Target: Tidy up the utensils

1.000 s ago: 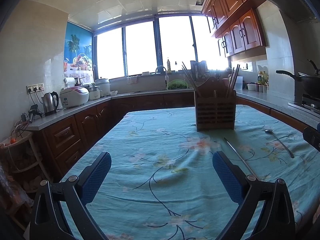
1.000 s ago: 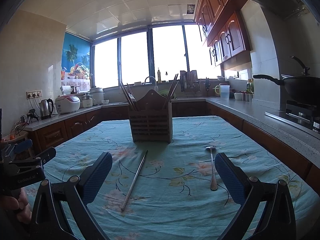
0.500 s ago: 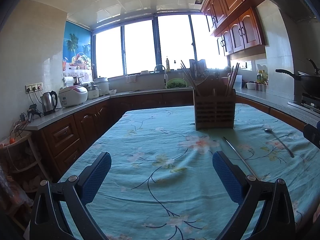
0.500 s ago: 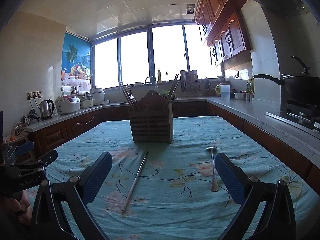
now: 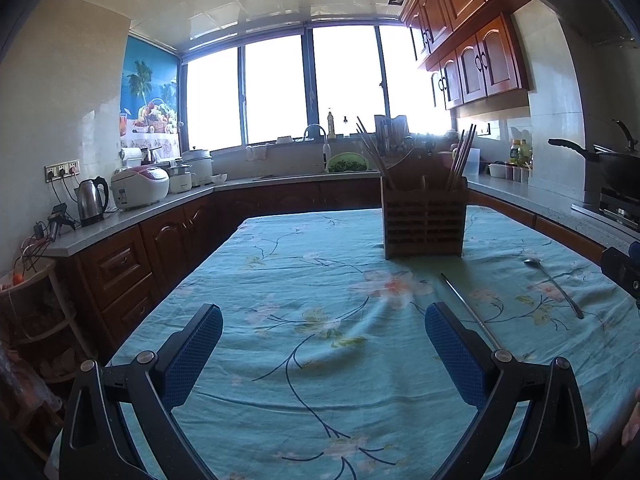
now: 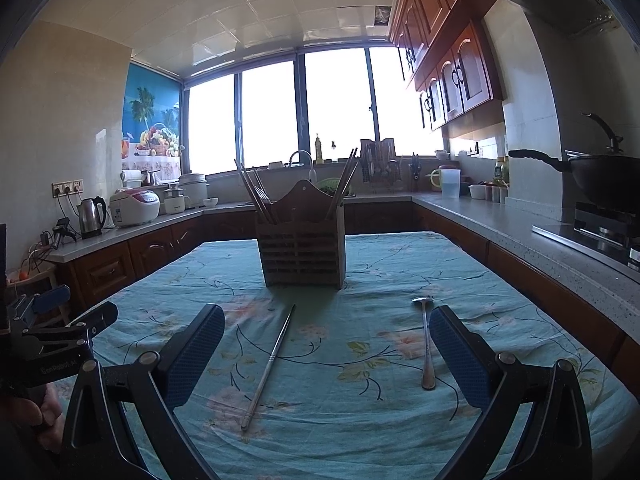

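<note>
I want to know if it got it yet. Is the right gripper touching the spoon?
Apart. The right wrist view shows the spoon lying on cloth inside the open pads.

Daylight pours in through the wide window (image 5: 312,88) at the back, which is blown out to plain white in both views. Against it the wooden utensil holder (image 6: 302,252) stands backlit and dark, casting a soft shadow toward the camera on the tablecloth (image 6: 360,360). The cloth carries a pale sheen. Upper cabinets (image 5: 476,52) glow warm where the sun catches them. Fisheye bending curves the ceiling and walls, and the corners fall to black. Focus is fairly sharp throughout.
</note>
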